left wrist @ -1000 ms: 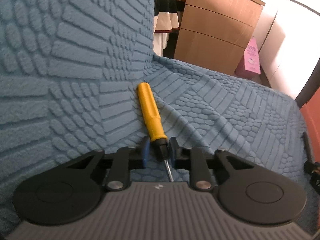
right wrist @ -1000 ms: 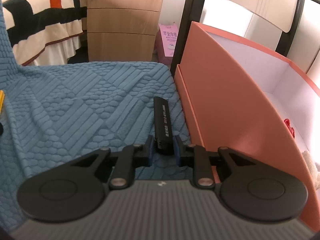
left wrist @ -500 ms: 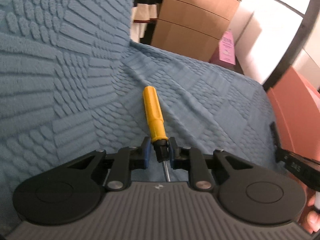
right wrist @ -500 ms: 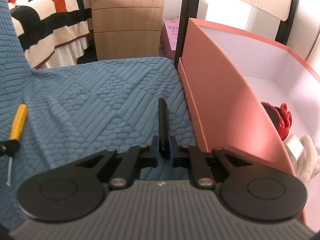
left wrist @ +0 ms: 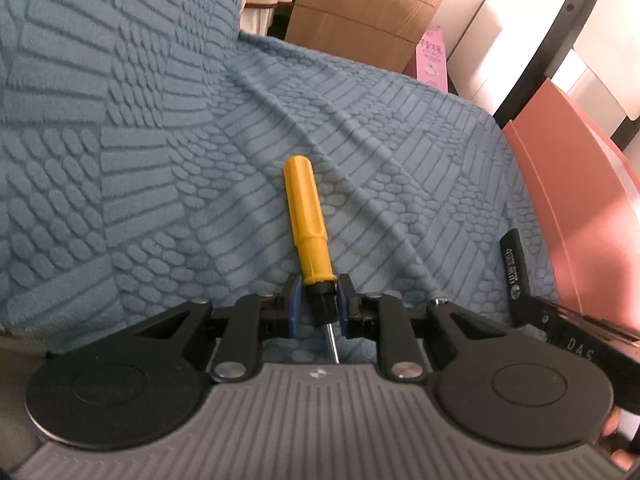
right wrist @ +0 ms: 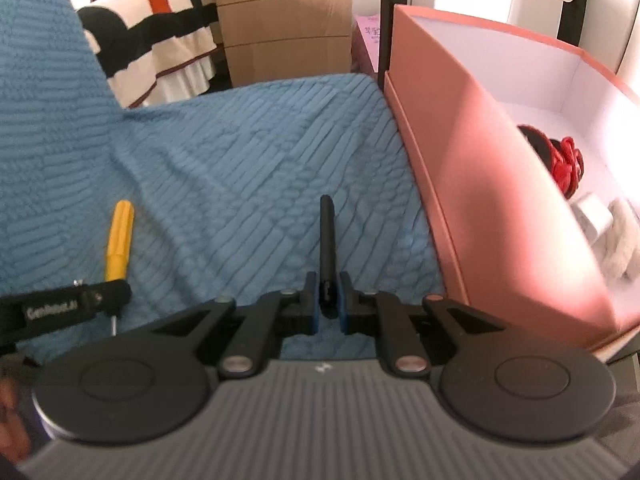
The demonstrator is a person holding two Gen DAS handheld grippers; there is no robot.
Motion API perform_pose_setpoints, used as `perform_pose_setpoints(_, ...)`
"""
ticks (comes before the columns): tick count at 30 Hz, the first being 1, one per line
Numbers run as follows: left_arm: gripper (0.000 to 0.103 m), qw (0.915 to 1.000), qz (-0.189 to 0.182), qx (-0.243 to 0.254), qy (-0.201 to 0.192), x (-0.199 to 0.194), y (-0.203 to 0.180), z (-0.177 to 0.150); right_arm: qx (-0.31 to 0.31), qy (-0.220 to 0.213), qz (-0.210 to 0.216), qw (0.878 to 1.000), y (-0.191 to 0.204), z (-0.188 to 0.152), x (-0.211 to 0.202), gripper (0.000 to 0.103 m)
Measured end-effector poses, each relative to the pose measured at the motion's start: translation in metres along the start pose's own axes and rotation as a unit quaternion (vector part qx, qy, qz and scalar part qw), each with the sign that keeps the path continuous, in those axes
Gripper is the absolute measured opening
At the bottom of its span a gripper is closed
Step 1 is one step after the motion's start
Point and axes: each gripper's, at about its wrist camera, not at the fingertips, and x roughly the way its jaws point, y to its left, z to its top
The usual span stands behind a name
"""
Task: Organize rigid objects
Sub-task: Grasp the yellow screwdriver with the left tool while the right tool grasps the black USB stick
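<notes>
My left gripper (left wrist: pixel 319 300) is shut on a yellow-handled screwdriver (left wrist: pixel 307 224), gripping its black collar, and holds it above the blue textured sofa cover (left wrist: pixel 200 160). The screwdriver also shows in the right wrist view (right wrist: pixel 119 240), with the left gripper's arm below it. My right gripper (right wrist: pixel 329 306) is shut on a thin black bar (right wrist: pixel 327 236), held on edge. The bar also shows at the right of the left wrist view (left wrist: pixel 514 268). A salmon-pink open box (right wrist: pixel 472 184) stands to the right of the sofa cover.
The box holds a red and black item (right wrist: pixel 560 160), a white block (right wrist: pixel 592 220) and a pale rope-like item (right wrist: pixel 624 240). A wooden drawer cabinet (right wrist: pixel 284 20), a striped bed (right wrist: pixel 140 20), a pink bag (left wrist: pixel 430 56) and a black metal frame (right wrist: pixel 386 12) stand behind.
Both grippers have lifted their objects and swung right toward the pink box. The black bar has turned from flat onto its edge, and more of the box's inside shows.
</notes>
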Motion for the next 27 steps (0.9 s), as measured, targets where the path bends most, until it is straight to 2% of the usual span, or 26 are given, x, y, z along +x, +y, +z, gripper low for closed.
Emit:
perform_pose_setpoints(4, 0.026, 0.9999, -0.006, 0.009, 0.002, 0.001, 0.000, 0.004, -0.002, -0.004, -0.001, 1.000, -0.001, 0.000, 0.001, 0.014)
perform_pose_setpoints(6, 0.038, 0.9999, -0.013, 0.004, -0.003, 0.002, 0.002, 0.006, -0.003, -0.005, 0.002, 1.000, -0.002, 0.003, 0.003, 0.016)
perform_pose_setpoints(7, 0.042, 0.9999, -0.016, 0.004, -0.006, 0.002, 0.003, 0.007, -0.006, -0.007, 0.005, 1.000, -0.003, 0.003, 0.004, 0.022)
perform_pose_setpoints(8, 0.045, 0.9998, -0.016, 0.007, -0.010, 0.002, 0.001, 0.008, -0.007, -0.008, 0.007, 1.000, -0.002, 0.004, 0.006, 0.033)
perform_pose_setpoints(10, 0.045, 0.9996, -0.016, 0.013, -0.019, 0.002, -0.001, 0.010, -0.011, -0.012, 0.007, 1.000, -0.002, 0.005, 0.009, 0.038)
perform_pose_setpoints(21, 0.045, 0.9992, -0.004, -0.001, -0.039, 0.015, 0.000, 0.017, -0.029, -0.013, 0.019, 0.999, 0.006, 0.011, 0.030, 0.035)
perform_pose_setpoints(24, 0.043, 0.9991, -0.001, -0.003, -0.042, 0.016, 0.001, 0.019, -0.036, -0.019, 0.015, 0.999, 0.008, 0.010, 0.031, 0.027)
perform_pose_setpoints(27, 0.039, 0.9989, 0.007, 0.002, -0.046, 0.018, 0.000, 0.020, -0.037, -0.022, 0.016, 0.999, 0.007, 0.009, 0.031, 0.026)
